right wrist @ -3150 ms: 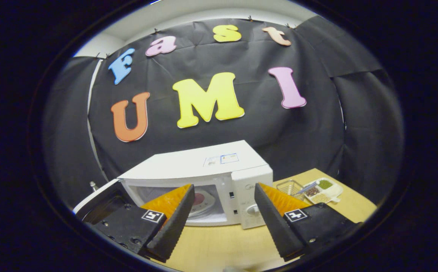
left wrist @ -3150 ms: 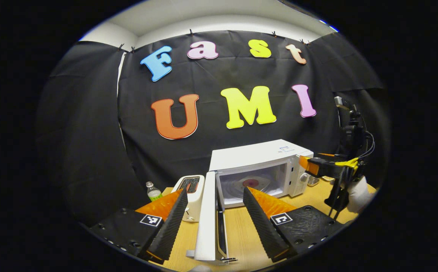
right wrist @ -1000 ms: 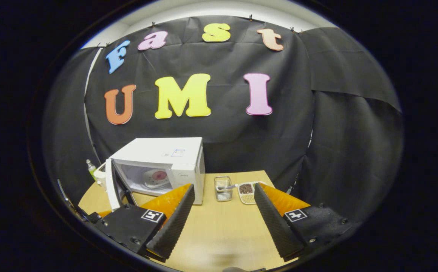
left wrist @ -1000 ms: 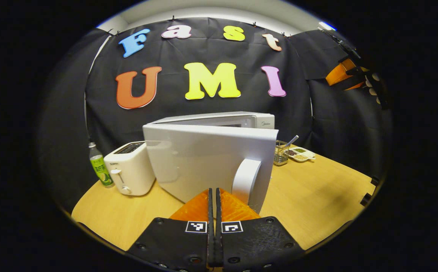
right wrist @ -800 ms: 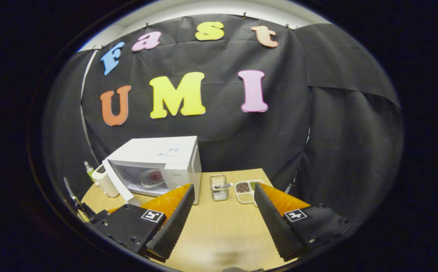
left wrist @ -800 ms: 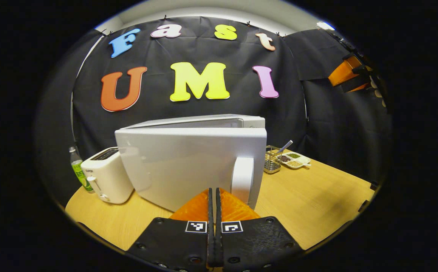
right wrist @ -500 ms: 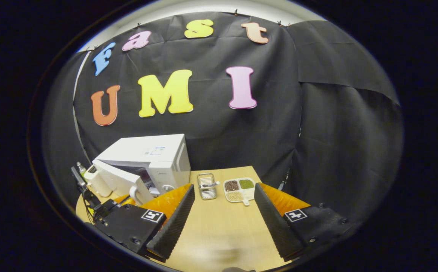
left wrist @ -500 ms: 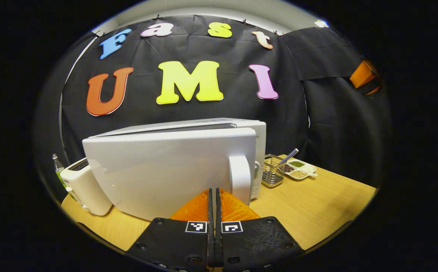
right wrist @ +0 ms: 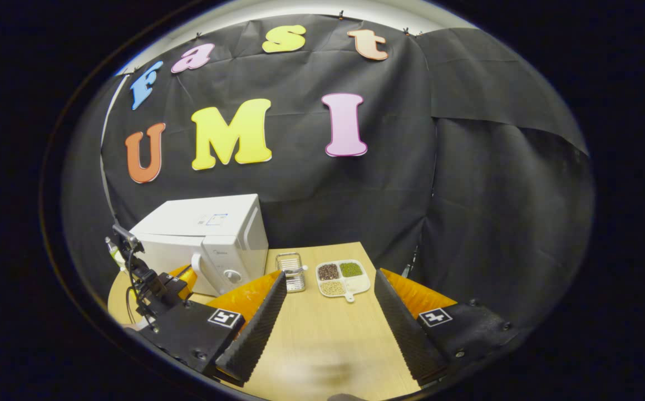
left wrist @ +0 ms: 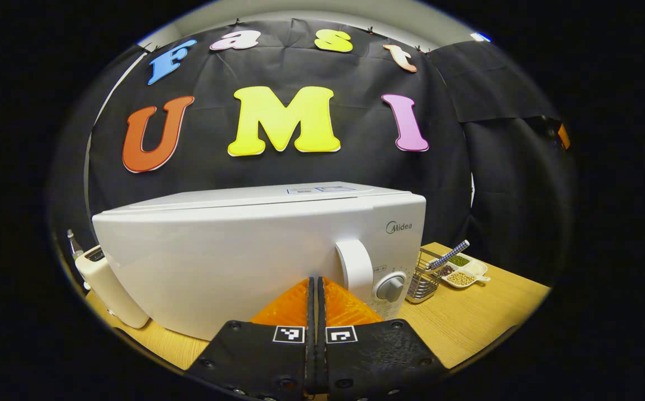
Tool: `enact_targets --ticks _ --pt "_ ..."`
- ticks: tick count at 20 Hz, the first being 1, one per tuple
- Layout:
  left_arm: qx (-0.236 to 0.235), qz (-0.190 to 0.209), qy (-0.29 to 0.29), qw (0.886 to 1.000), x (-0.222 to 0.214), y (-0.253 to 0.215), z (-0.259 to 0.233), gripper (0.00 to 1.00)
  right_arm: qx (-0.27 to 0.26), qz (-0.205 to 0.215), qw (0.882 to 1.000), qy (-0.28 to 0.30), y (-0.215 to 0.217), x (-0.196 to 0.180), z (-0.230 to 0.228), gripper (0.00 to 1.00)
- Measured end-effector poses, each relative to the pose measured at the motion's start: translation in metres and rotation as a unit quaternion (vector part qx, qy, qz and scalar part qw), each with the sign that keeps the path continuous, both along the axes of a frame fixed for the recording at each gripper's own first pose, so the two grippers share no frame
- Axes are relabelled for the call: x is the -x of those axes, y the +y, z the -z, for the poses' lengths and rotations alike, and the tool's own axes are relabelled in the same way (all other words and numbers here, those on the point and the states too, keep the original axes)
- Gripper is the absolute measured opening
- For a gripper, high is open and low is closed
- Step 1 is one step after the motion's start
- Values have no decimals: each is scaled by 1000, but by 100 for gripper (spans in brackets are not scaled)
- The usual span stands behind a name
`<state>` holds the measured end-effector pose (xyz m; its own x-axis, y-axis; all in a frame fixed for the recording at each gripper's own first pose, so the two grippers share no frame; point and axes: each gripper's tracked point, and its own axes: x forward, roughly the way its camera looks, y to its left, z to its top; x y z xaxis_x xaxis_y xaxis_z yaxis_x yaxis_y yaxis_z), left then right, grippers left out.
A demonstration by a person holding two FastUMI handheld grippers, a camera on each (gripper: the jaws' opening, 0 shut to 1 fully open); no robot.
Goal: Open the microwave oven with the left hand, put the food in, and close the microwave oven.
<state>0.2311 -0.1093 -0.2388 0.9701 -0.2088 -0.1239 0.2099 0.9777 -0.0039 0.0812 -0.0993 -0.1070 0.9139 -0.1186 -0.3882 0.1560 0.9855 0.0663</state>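
The microwave [right wrist: 200, 245] stands at the worktop's [right wrist: 328, 334] back left corner, door flush with its front, so no way in; the left hand-held gripper [left wrist: 316, 281], fingers pressed together, sits right against the door beside the handle [left wrist: 355, 267]; a toaster [left wrist: 108, 287] blocks the left edge; a wire basket [right wrist: 290, 272] and divided dish [right wrist: 341, 277] crowd the back edge just right of the microwave; the worktop's front and right lie open between the spread fingers of the right hand-held gripper [right wrist: 328, 312].

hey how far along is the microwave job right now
Nearly done. The microwave door looks flush with its body, so closing appears finished. The left claw, shut, is at the door beside the handle. The right claw hangs open above the table. Left: draw the left claw back.
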Motion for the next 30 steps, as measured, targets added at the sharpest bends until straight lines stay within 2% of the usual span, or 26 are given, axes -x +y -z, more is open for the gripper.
enact_targets --ticks 4,5,6,7,8,10,11,12,13,14,16,17,18,21,22,23,25,26,28,29,30 --pt "-2 -2 -7 1000 -5 -1 -1 0 -6 -1 1000 4 0 1 1 100" --pt "-8 -1 -5 1000 -12 -2 -2 0 -6 -2 1000 4 2 3 0 92" --pt "-4 -5 10 1000 -12 0 5 0 -5 -4 1000 4 3 3 -1 100" --pt "0 -6 7 1000 -10 -1 1 0 -2 -5 1000 2 4 4 -3 100" --pt "-3 -7 18 1000 -4 1 3 0 -1 -7 1000 1 6 4 -5 92" --pt "4 -21 38 999 14 10 6 0 2 -14 1000 -7 13 8 -12 92" --pt "0 -29 45 999 27 16 4 0 4 -18 1000 -14 17 9 -17 100" --pt "-12 -36 51 998 41 25 2 8 6 -23 999 -21 23 10 -22 100" --pt "-19 -29 51 998 55 30 -4 22 9 -29 999 -27 30 11 -25 92" --pt "-24 -28 54 998 73 34 -11 41 11 -35 999 -34 38 12 -29 100" --pt "-30 -33 31 999 107 52 -40 84 7 -51 998 -43 55 18 -36 100" --pt "-38 -42 21 998 122 63 -54 95 4 -58 997 -48 63 23 -39 92" --pt "-50 -51 18 997 136 74 -63 95 1 -63 996 -57 71 28 -45 100" --pt "-46 -56 0 997 176 94 -107 96 8 -72 994 -80 89 45 -62 100" --pt "-35 -54 -8 998 186 98 -124 95 15 -72 993 -90 92 51 -71 92" --pt "-28 -53 -16 998 196 101 -141 96 21 -72 992 -101 95 58 -79 100" --pt "-21 -57 -29 998 214 109 -173 96 28 -75 989 -124 102 71 -98 100" --pt "-15 -57 -36 998 222 110 -190 96 25 -82 987 -135 108 76 -108 92" --pt "-1 -71 -40 997 240 118 -216 96 20 -101 983 -152 117 83 -124 92" --pt "9 -81 -45 996 248 122 -230 96 18 -108 981 -161 116 86 -132 100" --pt "14 -88 -53 995 255 122 -247 96 18 -112 980 -166 114 90 -139 92"
